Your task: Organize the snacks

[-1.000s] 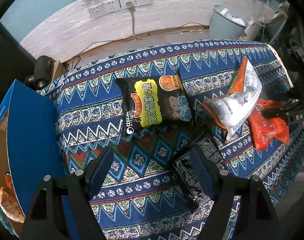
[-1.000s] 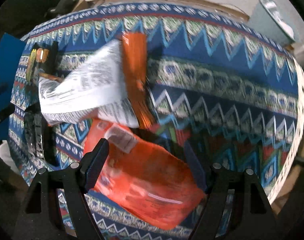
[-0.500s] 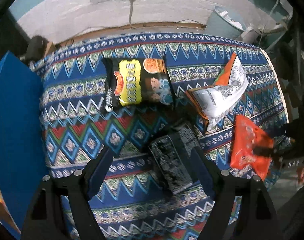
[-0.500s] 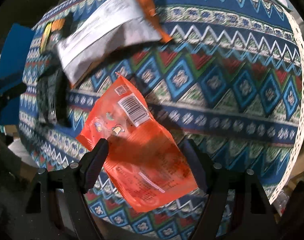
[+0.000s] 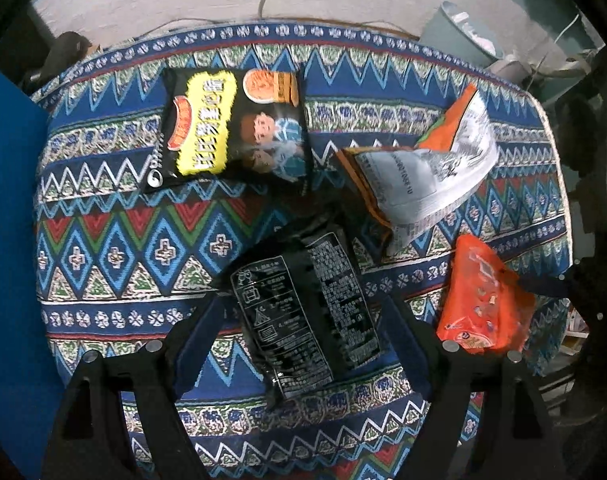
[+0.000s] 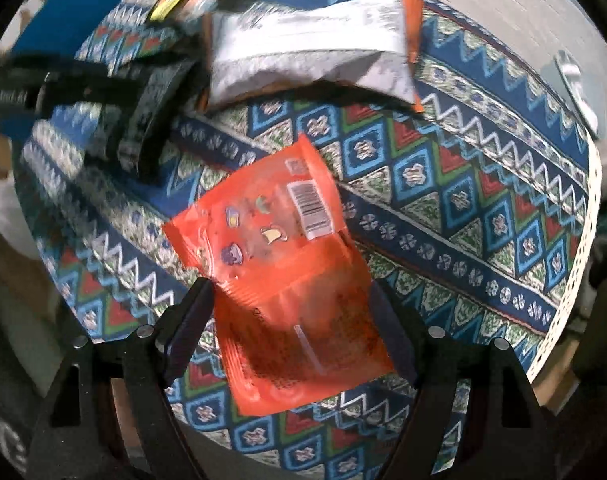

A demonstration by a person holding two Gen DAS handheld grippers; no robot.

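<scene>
- Your right gripper has its two dark fingers spread wide, with a glossy orange plastic snack packet lying between them; the packet shows a white barcode label and small cartoon shapes on its back face. Whether the pads actually touch it cannot be told.
- In the left wrist view that orange packet sits at about 4 o'clock, at the near right edge of the patterned blue, red and green woven tablecloth.
- Your left gripper is also spread wide, pointing down over a black foil snack packet with white printed text, which lies flat between the fingers without being clamped.
- A black snack bag with a yellow label and cartoon figures lies at 11 o'clock from the black foil packet.
- A white-and-orange crinkled snack bag rests at 2 o'clock, just beside the black foil packet and near the orange one.
- A blue flat panel stands along the left edge at 9 o'clock.
- A pale grey-green bin stands beyond the table at 1 o'clock.
</scene>
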